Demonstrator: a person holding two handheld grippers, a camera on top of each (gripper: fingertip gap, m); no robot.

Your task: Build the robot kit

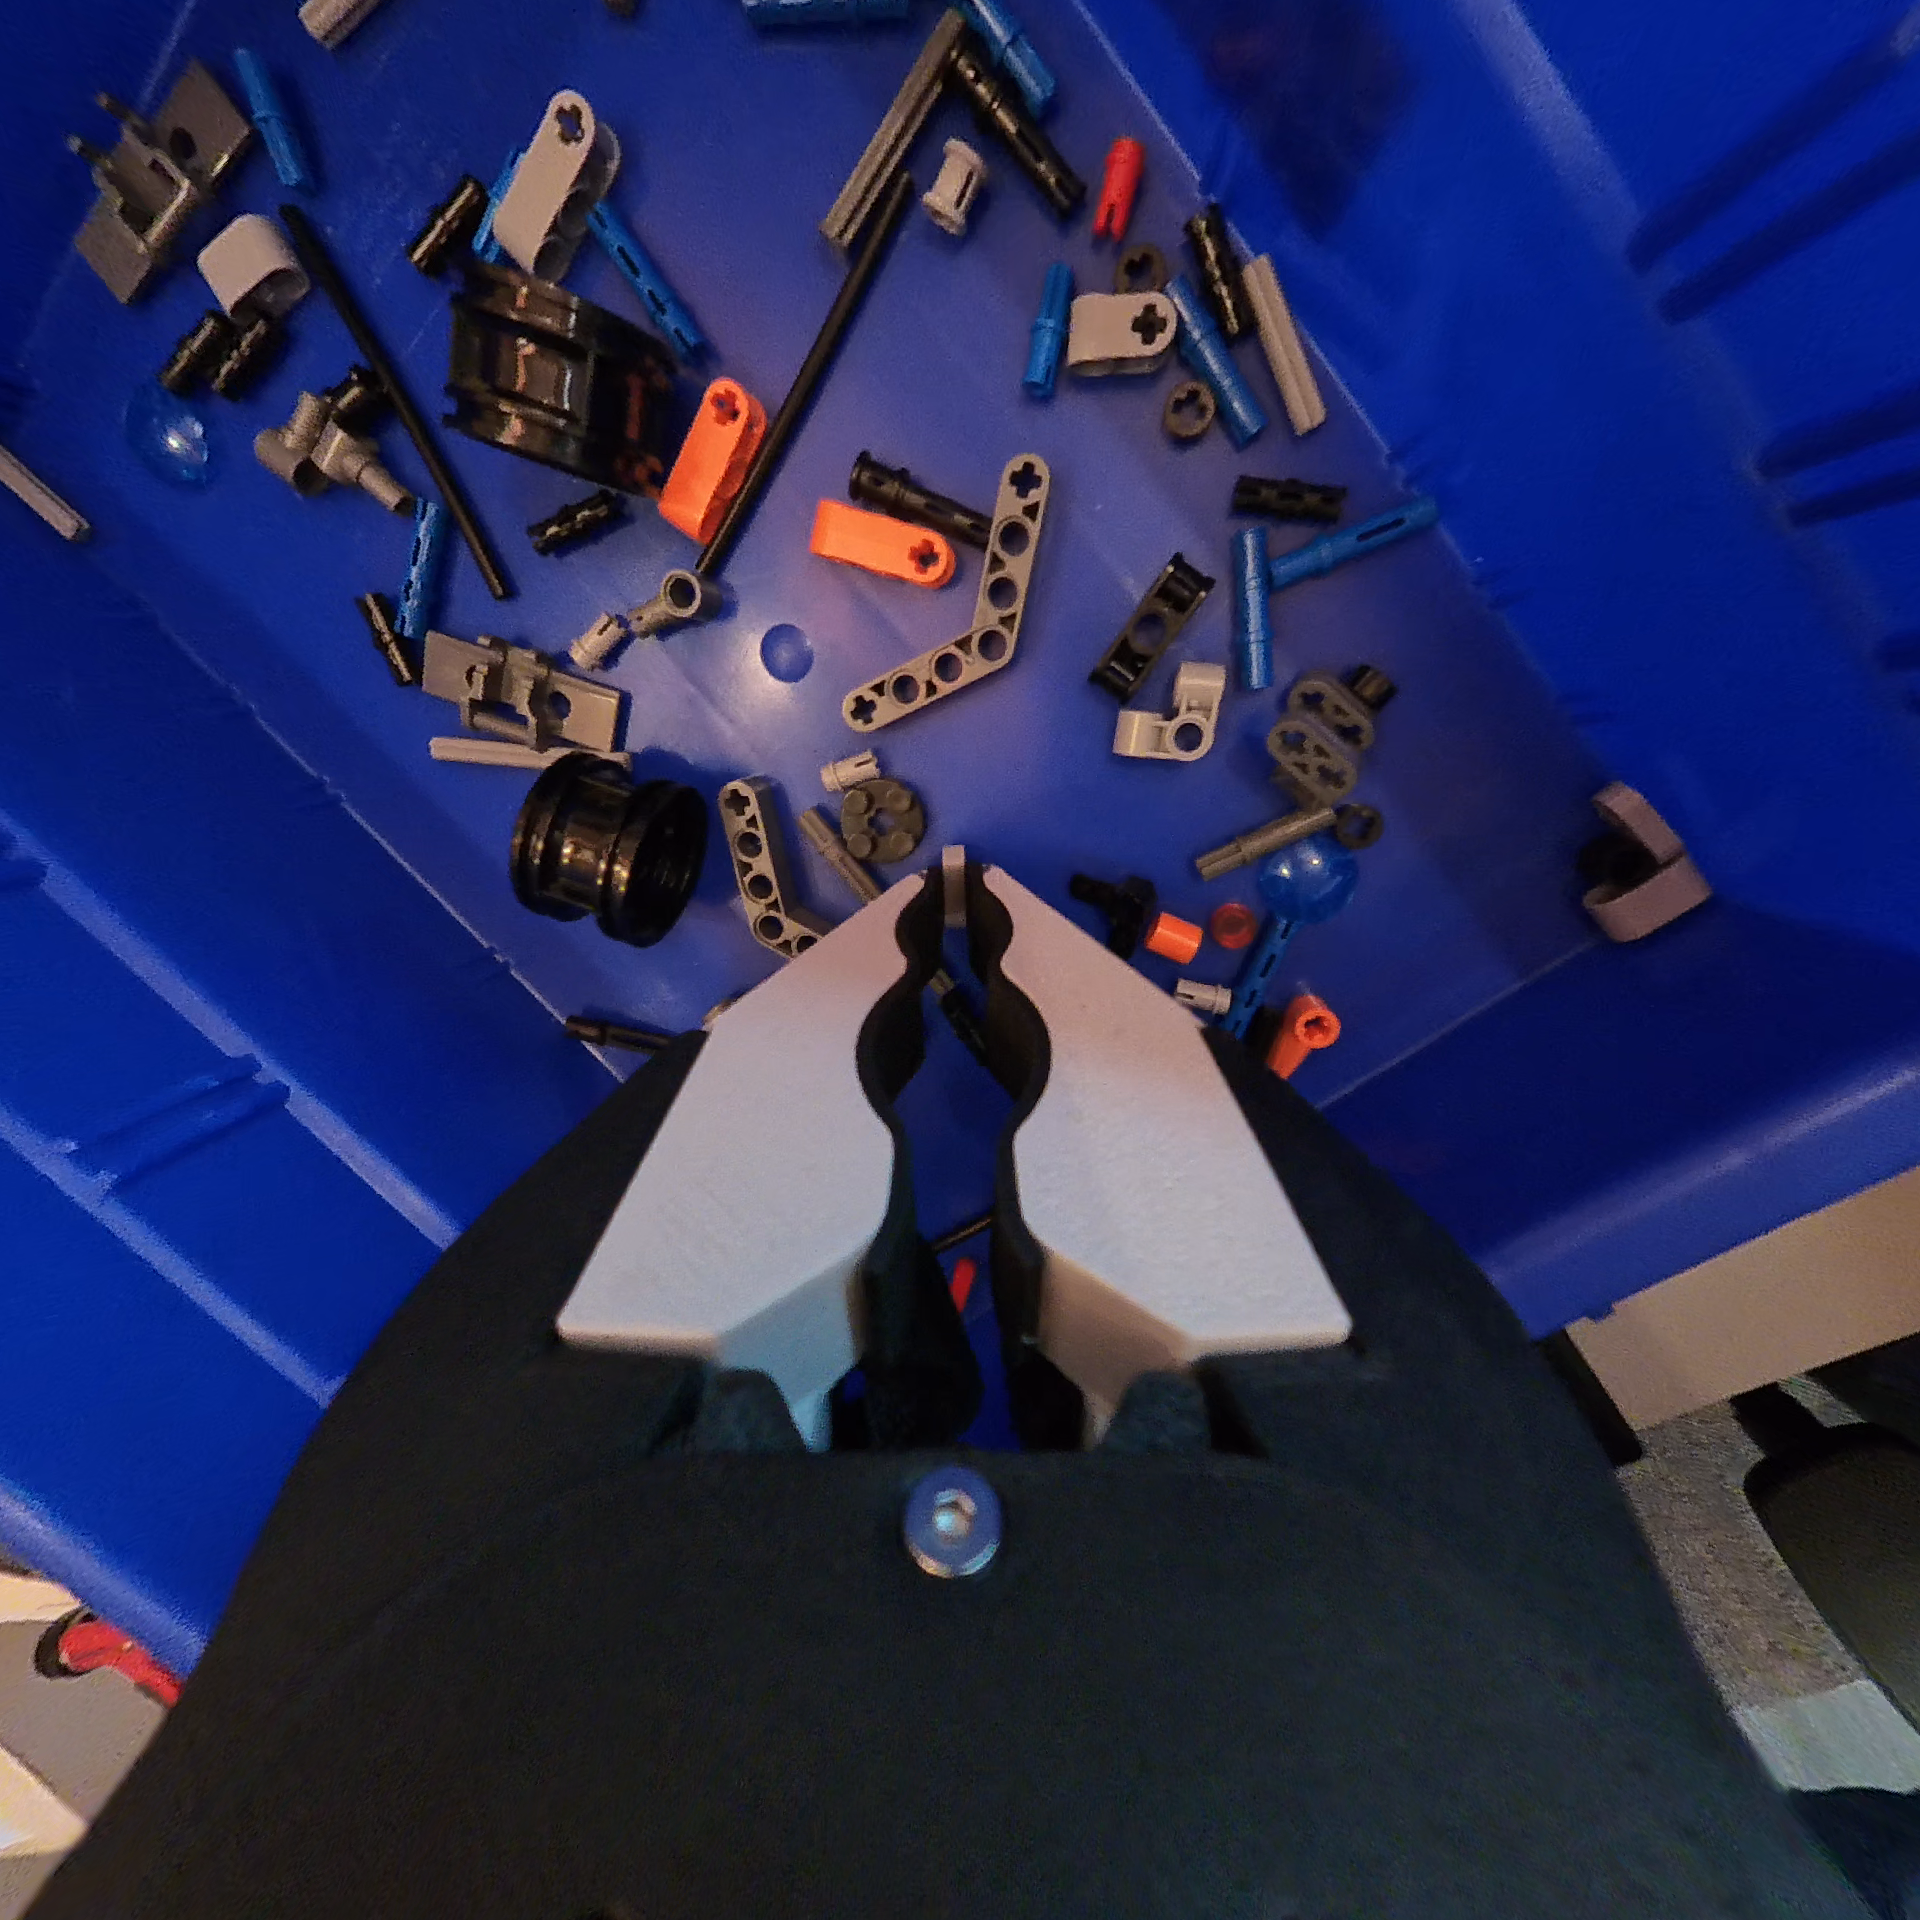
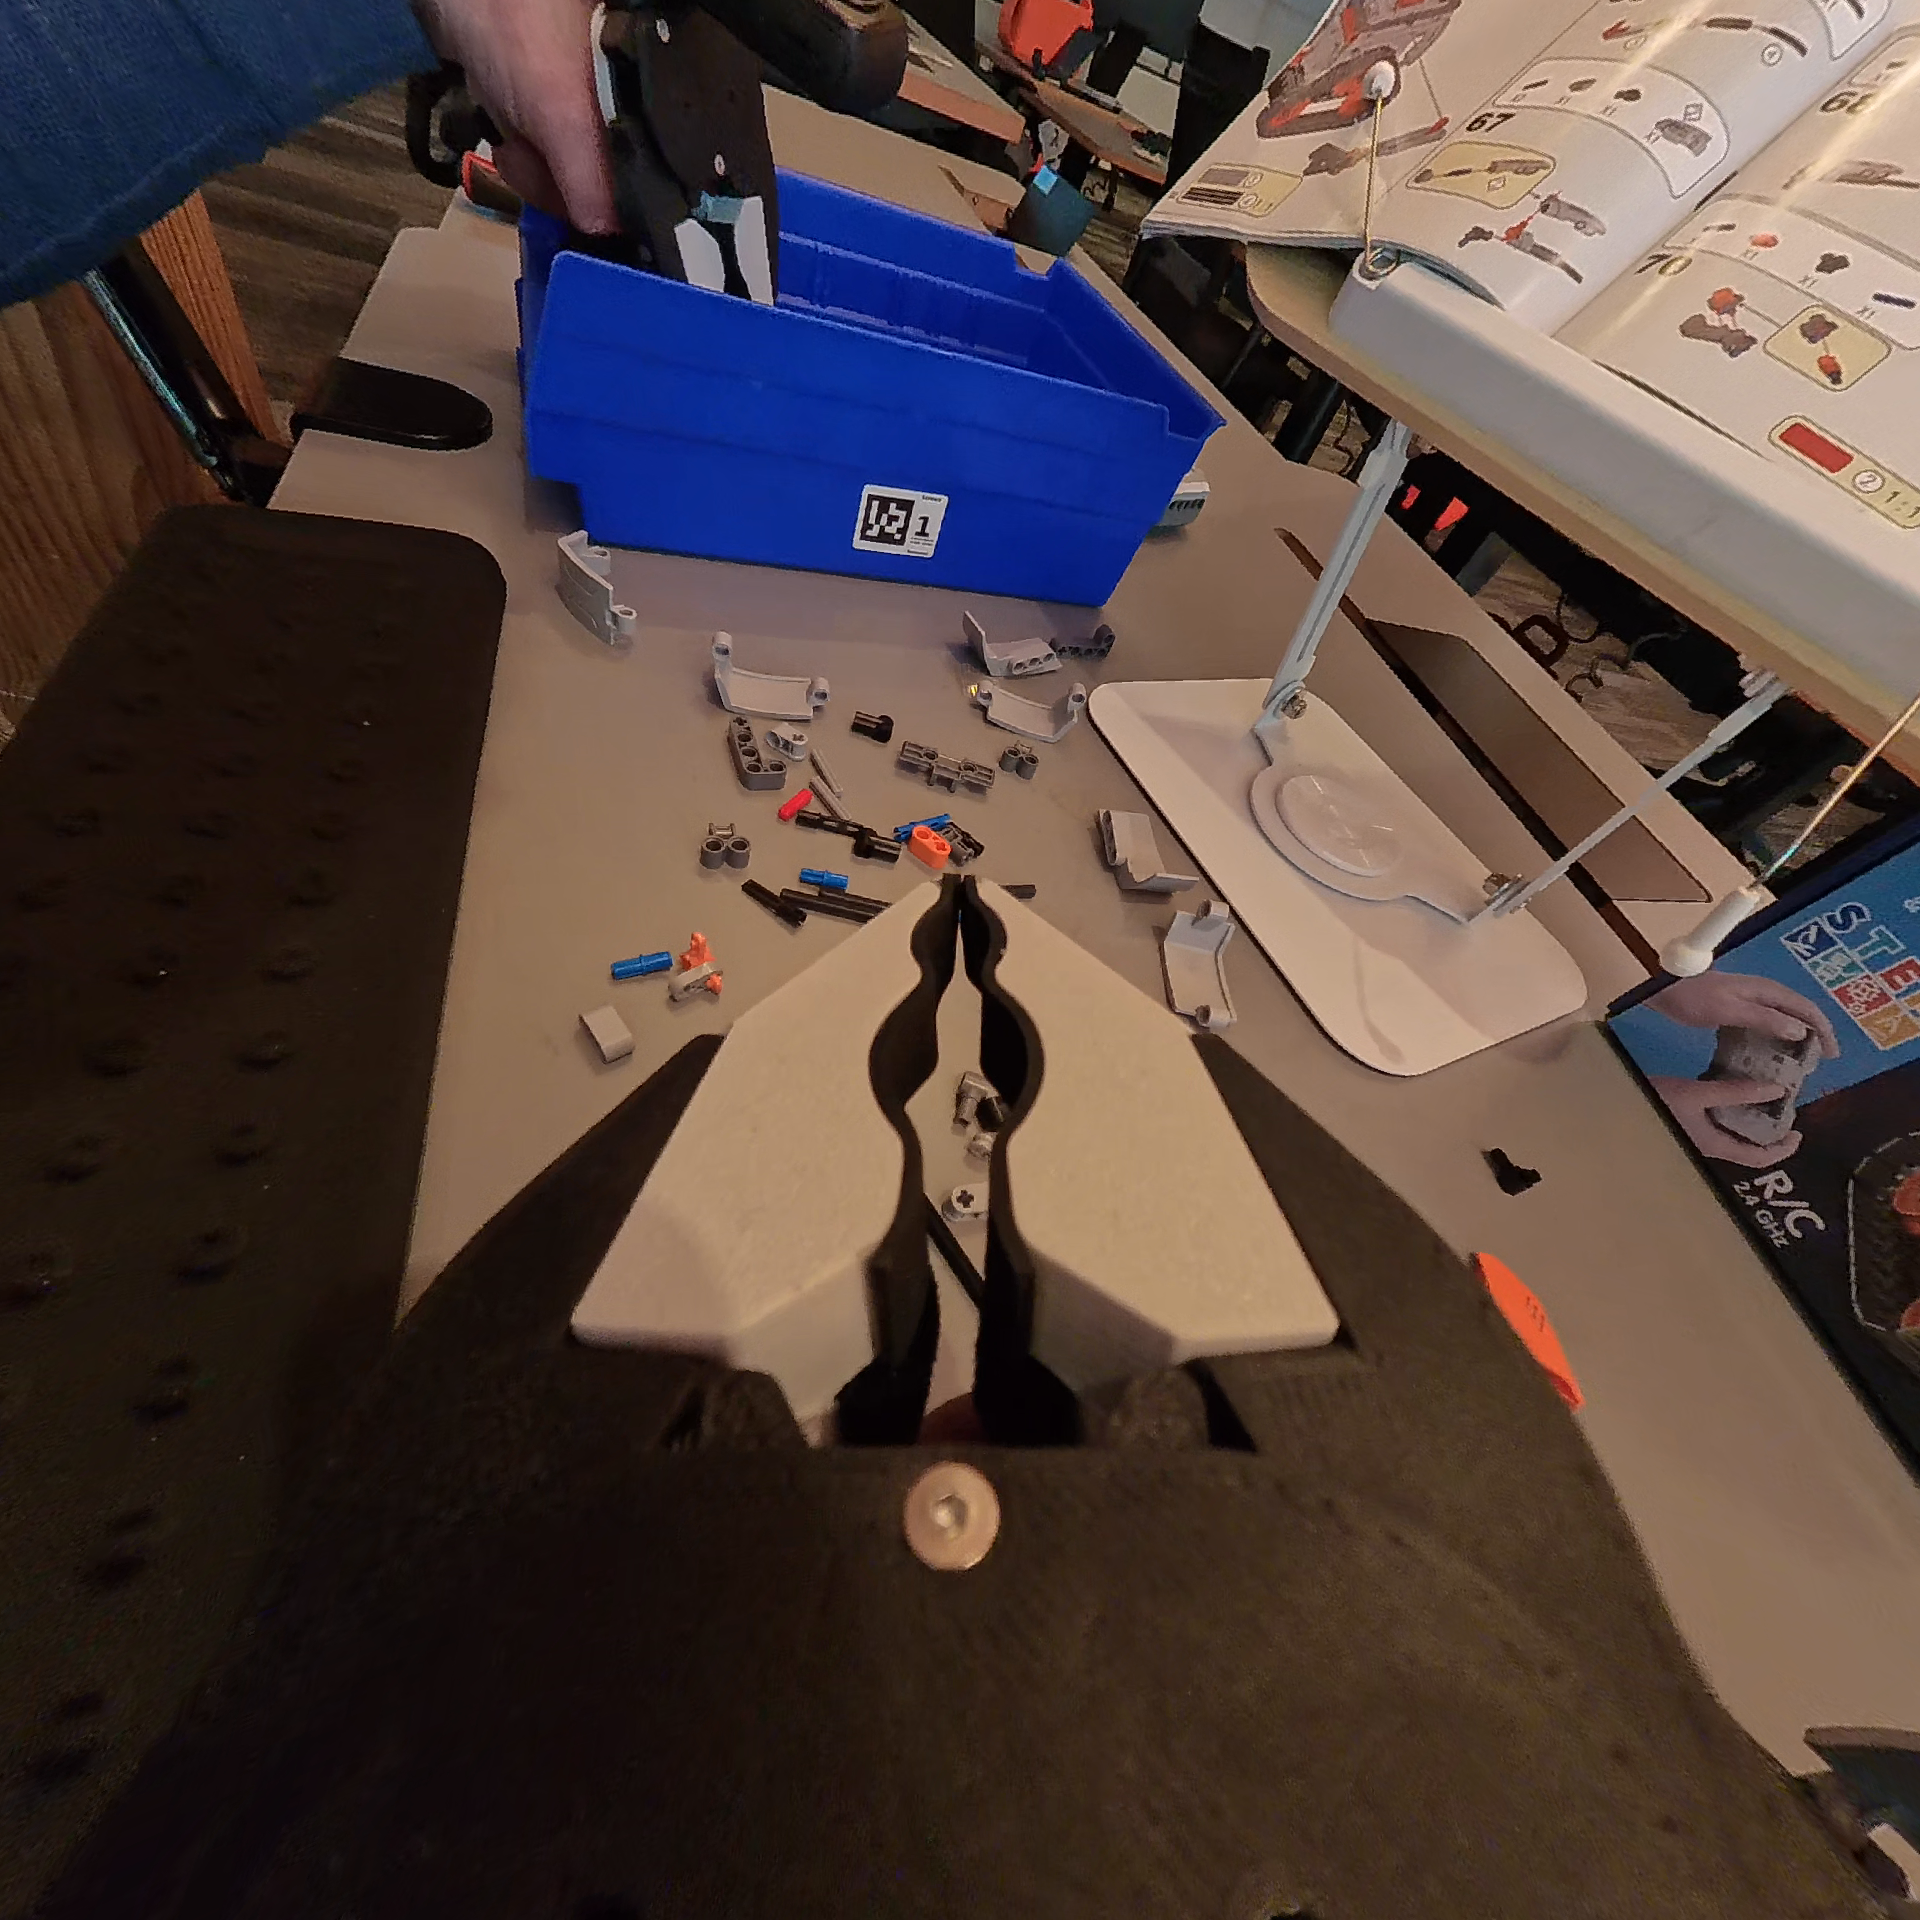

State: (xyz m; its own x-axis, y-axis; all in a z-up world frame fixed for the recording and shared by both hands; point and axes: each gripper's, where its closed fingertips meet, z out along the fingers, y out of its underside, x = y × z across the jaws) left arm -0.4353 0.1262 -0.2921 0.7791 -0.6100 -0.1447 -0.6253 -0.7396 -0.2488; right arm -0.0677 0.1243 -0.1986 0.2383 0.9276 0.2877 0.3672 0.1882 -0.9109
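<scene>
My left gripper [image 1: 953, 883] is inside a blue bin [image 1: 208, 935] and is shut on a small light grey piece [image 1: 953, 871] that sticks out past its tips. Near it lie a dark grey round plate [image 1: 881, 819], a grey angled beam [image 1: 764, 868] and a black wheel hub [image 1: 608, 862]. The right wrist view shows this gripper [image 2: 727, 260] reaching into the bin [image 2: 831, 436], held by a hand. My right gripper [image 2: 958, 888] is shut with nothing visible between its tips. It hovers over a grey table [image 2: 540, 727], close to an orange piece [image 2: 930, 847] and black pins [image 2: 821, 904].
Several loose building pieces lie on the bin floor and on the table. A black mat [image 2: 208, 935] lies at the left. A white stand base [image 2: 1340, 862] at the right carries an open instruction booklet [image 2: 1662, 208]. A toy box [image 2: 1818, 1143] stands at the far right. Left tips to right tips: about 40 cm. The black wheel hub [image 1: 608, 862] is closer to my left gripper, around 6 cm from its tips; the right tips are 40 cm off.
</scene>
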